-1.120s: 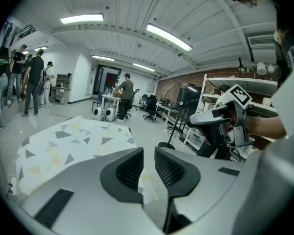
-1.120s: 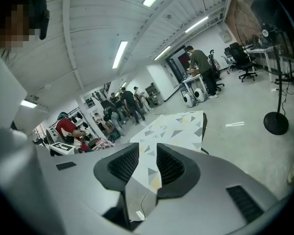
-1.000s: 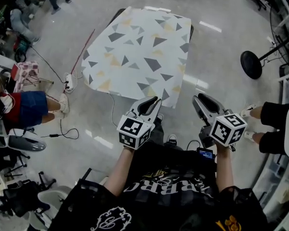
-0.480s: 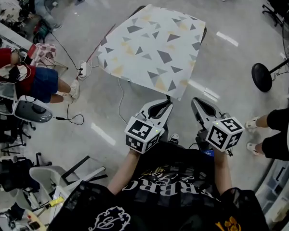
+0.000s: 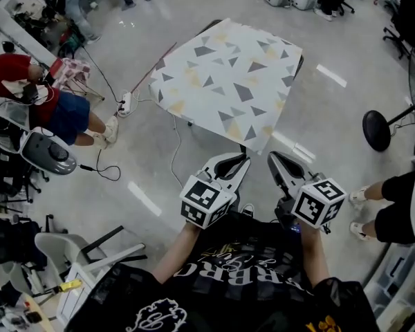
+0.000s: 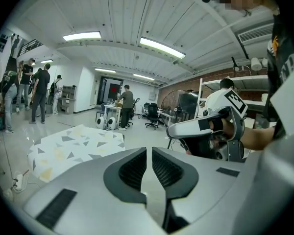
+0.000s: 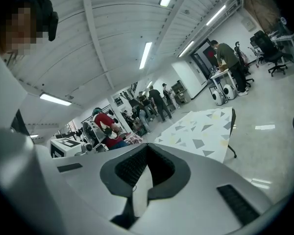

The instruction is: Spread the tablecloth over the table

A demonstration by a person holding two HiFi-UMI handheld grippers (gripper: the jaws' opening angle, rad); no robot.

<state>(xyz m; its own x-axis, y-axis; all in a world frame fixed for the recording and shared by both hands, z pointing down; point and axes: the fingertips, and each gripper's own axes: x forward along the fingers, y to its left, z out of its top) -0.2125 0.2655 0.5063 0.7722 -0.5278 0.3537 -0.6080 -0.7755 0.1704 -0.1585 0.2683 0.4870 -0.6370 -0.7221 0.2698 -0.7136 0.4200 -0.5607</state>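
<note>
At 12 o'clock tablecloth (image 5: 228, 81) lies spread; left gripper (image 5: 236, 159), right gripper (image 5: 277, 159) drawn back toward 6, both now closed, empty; task likely done.

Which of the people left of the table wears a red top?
The seated person in blue shorts, feet toward the tablecloth; the others stand farther back.

Tablecloth (image 5: 228, 81): on the table (image 5: 299, 64), ahead of both grippers, well apart from them.
Grippers: left gripper (image 5: 234, 161) beside right gripper (image 5: 277, 162).
Power strip (image 5: 124, 104): on the floor, left of the table.
Seated person (image 5: 38, 99): far left.
Fan base (image 5: 377, 130): on the floor, right of the table.
</note>
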